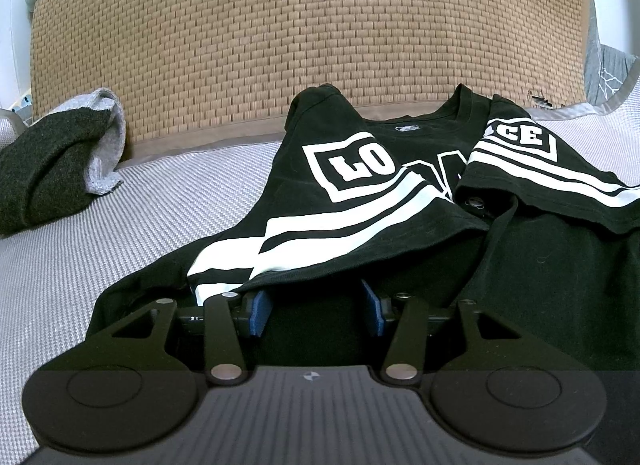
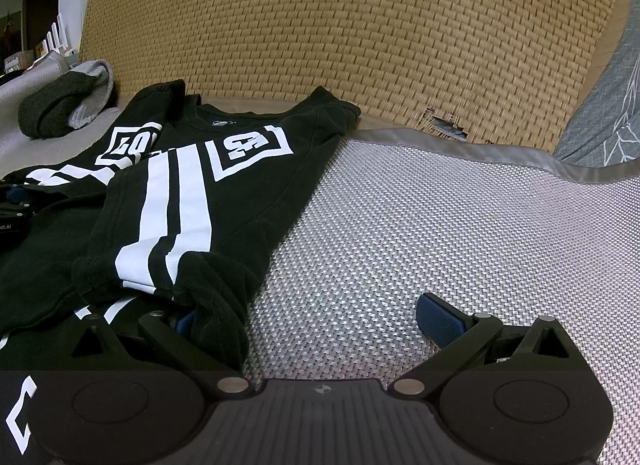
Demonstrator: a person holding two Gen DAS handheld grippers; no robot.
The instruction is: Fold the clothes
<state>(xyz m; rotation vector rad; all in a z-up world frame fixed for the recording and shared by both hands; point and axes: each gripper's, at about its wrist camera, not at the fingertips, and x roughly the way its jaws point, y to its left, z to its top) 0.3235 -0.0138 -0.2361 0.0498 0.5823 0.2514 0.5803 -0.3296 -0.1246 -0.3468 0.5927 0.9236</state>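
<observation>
Right under us, the left gripper (image 1: 316, 307) has its blue pads (image 1: 262, 311) standing apart, black cloth lying between them and a striped flap draped over the tips; we cannot tell that they press on anything. The black T-shirt (image 1: 360, 201) spreads ahead of those fingers on the grey woven mat (image 1: 140, 201), both sides already turned inward. Over on our right gripper (image 2: 312, 317), jaws wide apart, the shirt's bunched hem sits against the left finger, the right finger (image 2: 440, 319) over bare mat. Soft, light, floppy stuff, we reckon: best pinched at the hem's corners. A dark folded garment (image 1: 48, 169) waits well off to the left.
</observation>
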